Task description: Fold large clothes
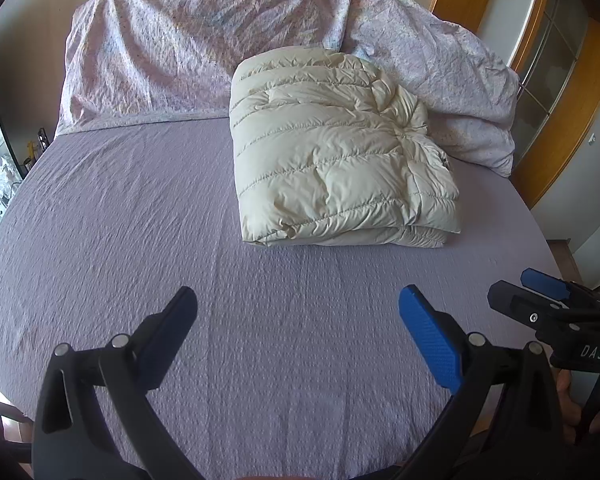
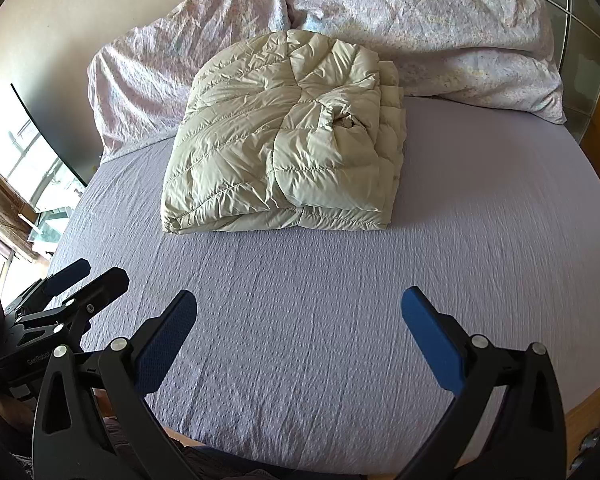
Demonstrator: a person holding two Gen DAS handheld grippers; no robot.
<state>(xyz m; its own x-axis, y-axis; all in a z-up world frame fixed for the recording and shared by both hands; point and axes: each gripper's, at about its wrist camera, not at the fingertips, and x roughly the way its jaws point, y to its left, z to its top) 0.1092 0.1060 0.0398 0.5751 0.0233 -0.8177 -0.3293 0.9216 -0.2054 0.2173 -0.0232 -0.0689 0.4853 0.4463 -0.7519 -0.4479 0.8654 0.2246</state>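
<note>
Lying folded on the bed [image 1: 140, 240], toward 12 o'clock in the right wrist view and toward 1 o'clock in the left wrist view: a cream quilted jacket [image 2: 284, 136], squared into a thick bundle. Resting at its far edge against the crumpled floral duvet [image 2: 420, 20] heaped at the head of the bed. Showing layered edges on the side toward 3 o'clock and a rounded fold along the near side.

Left gripper [image 1: 298, 320]: hovering above the lilac sheet near the foot of the bed, jaws spread wide, holding nothing. Right gripper [image 2: 298, 322]: likewise hovering with jaws spread wide, holding nothing. Both sitting well apart from the jacket, side by side.

Handling, judged from appearance:
- Looking light and puffy; likely compressing readily and springing back when released.
- Shell looking smooth and slightly glossy; probably sliding between the pads unless several layers are pinched together.
- No fragile parts visible; a dark detail near the right-hand edge too small to identify.

Where to take hold: pinching deep at the two near corners, at 7 and 5 o'clock of the bundle, catching all layers rather than the top one. Task appearing largely complete; remaining work probably limited to tidying.
</note>
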